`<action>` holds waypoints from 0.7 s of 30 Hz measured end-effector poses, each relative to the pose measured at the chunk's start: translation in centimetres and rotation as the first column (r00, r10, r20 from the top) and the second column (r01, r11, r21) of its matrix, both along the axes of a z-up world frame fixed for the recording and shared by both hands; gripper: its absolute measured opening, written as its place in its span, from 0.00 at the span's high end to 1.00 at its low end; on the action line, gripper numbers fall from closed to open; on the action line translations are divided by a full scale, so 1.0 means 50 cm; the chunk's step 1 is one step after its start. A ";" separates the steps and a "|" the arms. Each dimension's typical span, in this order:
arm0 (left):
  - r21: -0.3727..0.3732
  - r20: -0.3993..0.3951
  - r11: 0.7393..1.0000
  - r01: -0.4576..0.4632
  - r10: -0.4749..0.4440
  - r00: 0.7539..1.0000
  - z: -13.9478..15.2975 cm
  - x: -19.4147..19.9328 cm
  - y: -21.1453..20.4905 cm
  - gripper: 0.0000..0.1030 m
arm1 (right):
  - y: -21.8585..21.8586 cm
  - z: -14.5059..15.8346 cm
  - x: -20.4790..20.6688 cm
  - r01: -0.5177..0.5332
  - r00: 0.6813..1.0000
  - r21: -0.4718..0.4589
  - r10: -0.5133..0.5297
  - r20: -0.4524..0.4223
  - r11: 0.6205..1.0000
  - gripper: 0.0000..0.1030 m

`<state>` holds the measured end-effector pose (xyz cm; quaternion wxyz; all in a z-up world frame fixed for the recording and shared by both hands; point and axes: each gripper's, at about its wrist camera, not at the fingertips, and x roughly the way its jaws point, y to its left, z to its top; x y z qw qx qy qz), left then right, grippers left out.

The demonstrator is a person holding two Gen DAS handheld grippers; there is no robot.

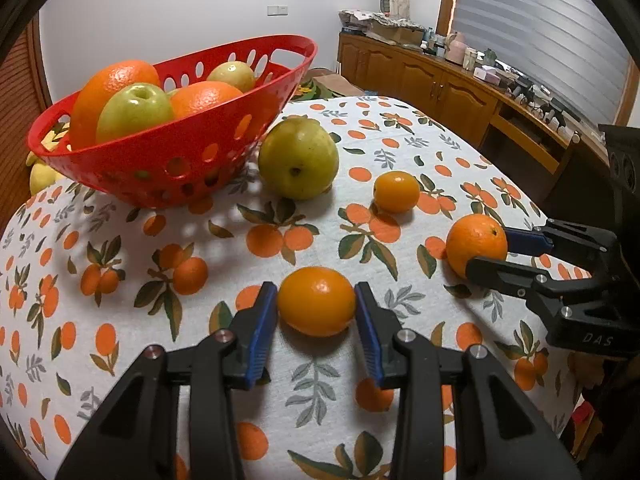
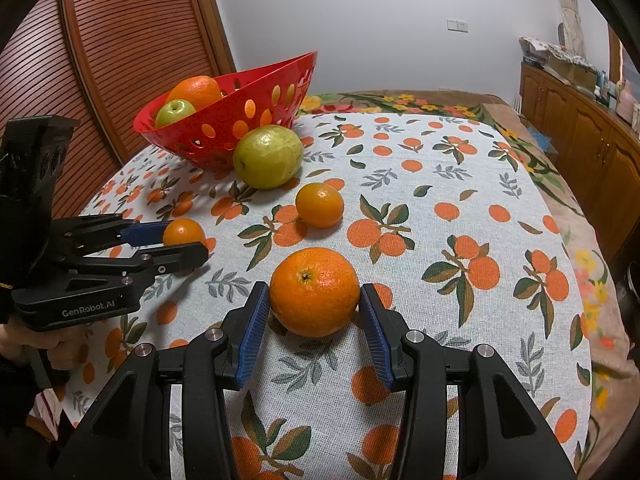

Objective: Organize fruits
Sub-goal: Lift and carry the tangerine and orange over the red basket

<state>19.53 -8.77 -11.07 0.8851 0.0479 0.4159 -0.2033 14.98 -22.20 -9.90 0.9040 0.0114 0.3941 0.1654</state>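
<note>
Left hand-held gripper (image 1: 316,300) clamped on small orange (image 1: 316,301); right hand-held gripper (image 2: 315,300) clamped on large orange (image 2: 315,291).

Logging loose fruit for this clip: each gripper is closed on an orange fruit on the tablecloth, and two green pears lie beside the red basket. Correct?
Not quite: only one green pear lies beside the red basket, per the right wrist view.

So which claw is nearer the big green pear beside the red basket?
Left. The left claw sits nearer the big green pear; the right claw is farther back.
</note>
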 end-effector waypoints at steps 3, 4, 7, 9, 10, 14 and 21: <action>0.000 0.003 1.000 0.003 -0.003 1.000 0.003 -0.002 -0.001 0.64 | 0.001 0.000 0.000 0.000 1.000 -0.001 0.000 0.001 1.000 0.55; -0.001 0.005 1.000 0.003 -0.003 1.000 0.005 -0.003 -0.001 0.64 | 0.000 0.000 0.000 0.000 1.000 -0.001 0.000 0.000 1.000 0.55; -0.011 0.022 1.000 0.002 -0.002 1.000 0.020 -0.009 0.004 0.64 | 0.002 0.001 0.000 -0.010 1.000 -0.001 0.010 0.001 1.000 0.56; -0.017 0.035 1.000 -0.001 0.001 0.999 0.032 -0.013 0.008 0.64 | 0.003 0.005 0.000 -0.014 1.000 -0.004 0.014 0.007 1.000 0.56; -0.020 0.045 1.000 -0.002 0.002 0.999 0.041 -0.015 0.012 0.64 | 0.004 0.008 0.001 -0.017 1.000 -0.004 0.017 0.009 1.000 0.56; -0.034 0.077 0.999 -0.008 0.011 0.997 0.073 -0.021 0.024 0.64 | 0.010 0.032 0.002 -0.039 0.999 -0.001 0.039 0.027 0.999 0.56; -0.064 0.144 0.998 -0.024 0.033 0.989 0.139 -0.027 0.056 0.64 | 0.025 0.096 0.013 -0.060 0.995 -0.018 0.062 0.080 0.998 0.56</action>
